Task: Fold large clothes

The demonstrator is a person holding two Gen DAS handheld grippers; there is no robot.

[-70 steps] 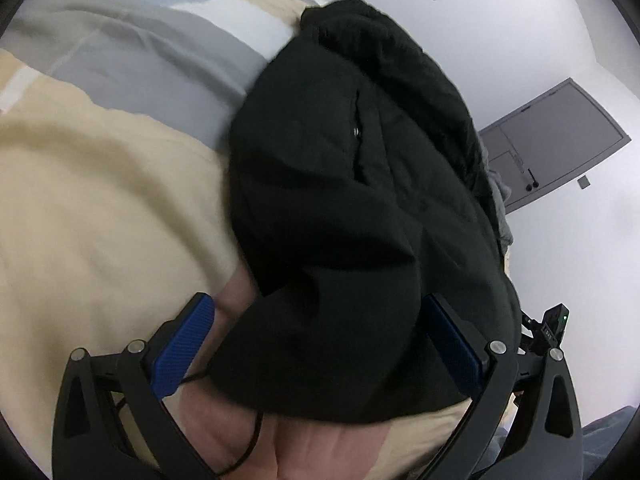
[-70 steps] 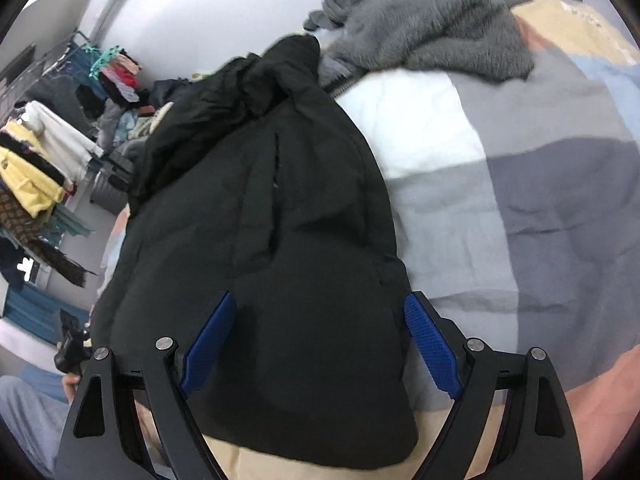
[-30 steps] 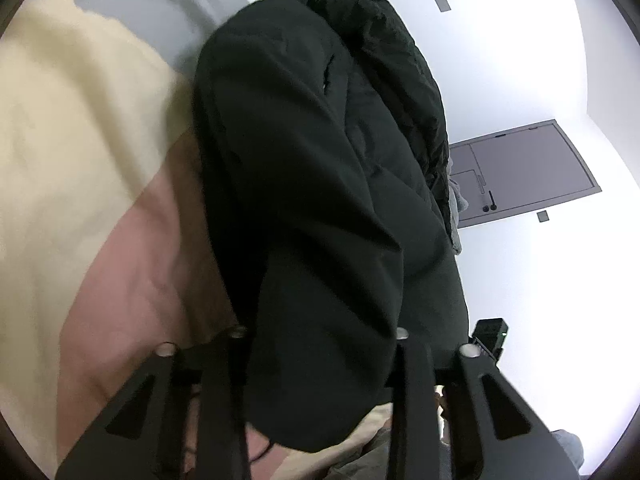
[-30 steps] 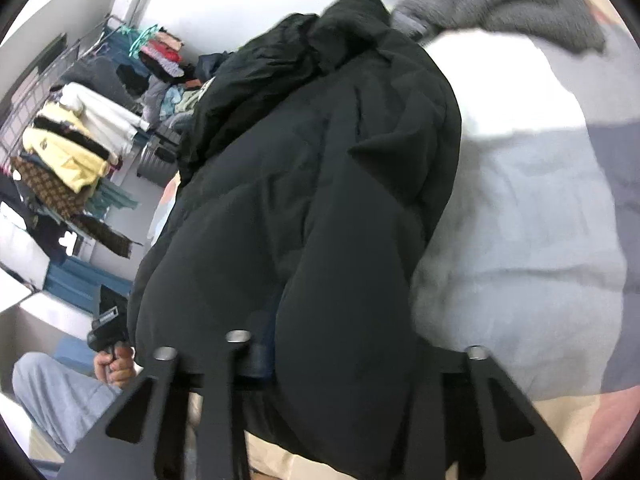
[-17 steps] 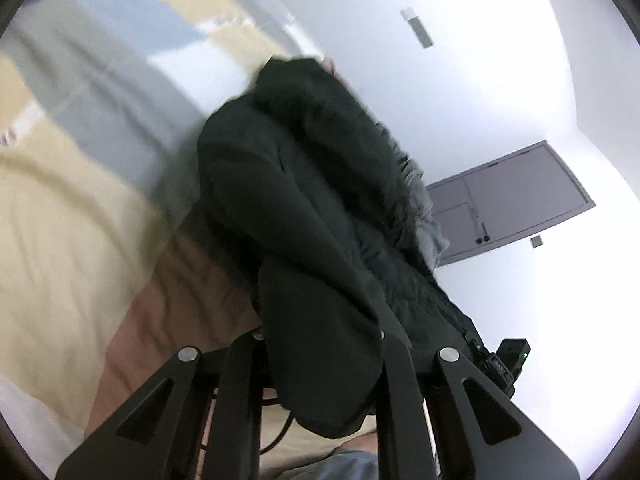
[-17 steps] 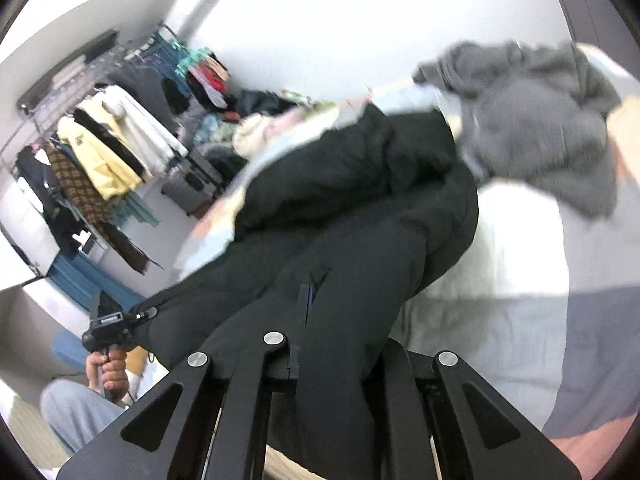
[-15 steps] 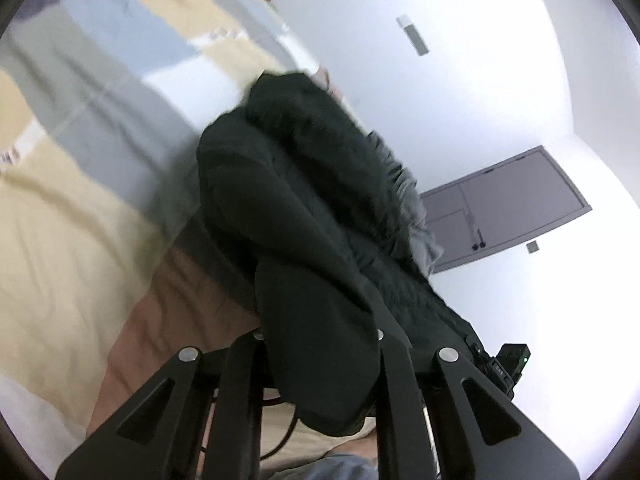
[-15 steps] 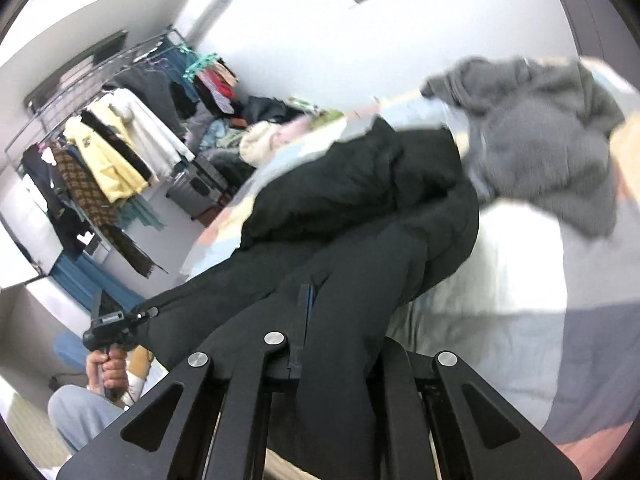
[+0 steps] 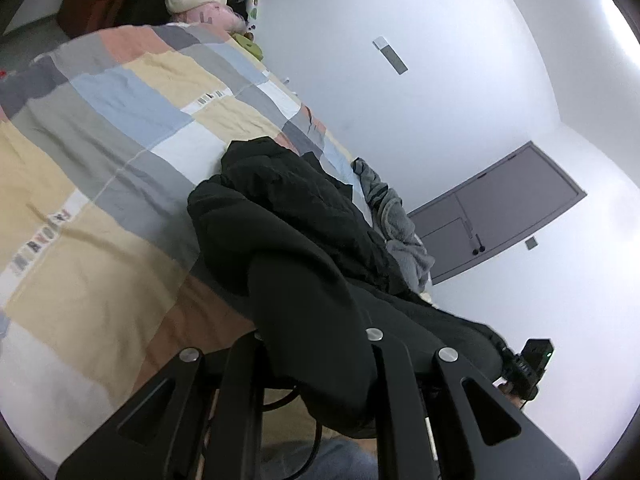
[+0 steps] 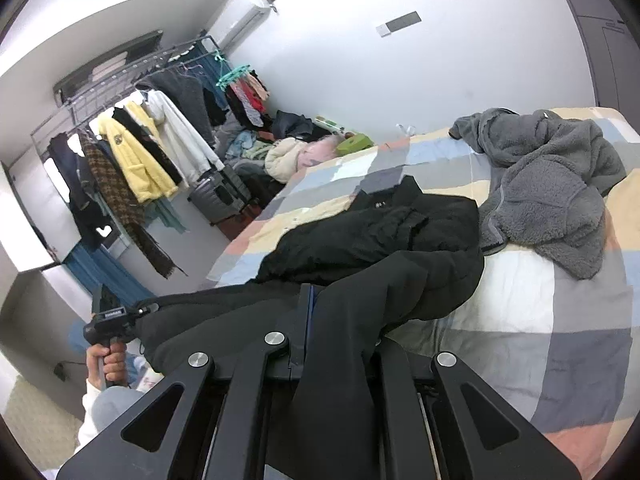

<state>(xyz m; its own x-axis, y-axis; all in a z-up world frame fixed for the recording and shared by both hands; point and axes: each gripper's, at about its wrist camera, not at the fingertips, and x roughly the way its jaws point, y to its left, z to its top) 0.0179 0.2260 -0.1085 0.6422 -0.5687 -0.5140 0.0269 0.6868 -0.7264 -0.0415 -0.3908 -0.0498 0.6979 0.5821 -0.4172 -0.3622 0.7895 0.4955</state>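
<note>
One bed [image 9: 100,208] fills the room's middle, covered by a patchwork quilt [image 10: 560,320] of grey, cream, pale blue, white and pink squares. White walls stand behind it, with a grey door [image 9: 508,204] past the bed's far corner in the left view. In the right view a clothes rack [image 10: 132,148] hung with yellow, white, checked and dark garments lines the wall beyond the bed's far edge, a dark suitcase [image 10: 220,196] under it. A grey fleece [image 10: 552,192] lies crumpled near the far right corner of the bed, touching the black jacket [image 10: 380,232]. The jacket is matte and puffy; its upper part rests bunched on the quilt mid-bed, while its near hem is lifted off toward the bed's near edge. The left gripper [image 9: 316,364] is clamped narrow on one end of that hem, the right gripper [image 10: 336,360] clamped narrow on the other, fabric draping over both.
</note>
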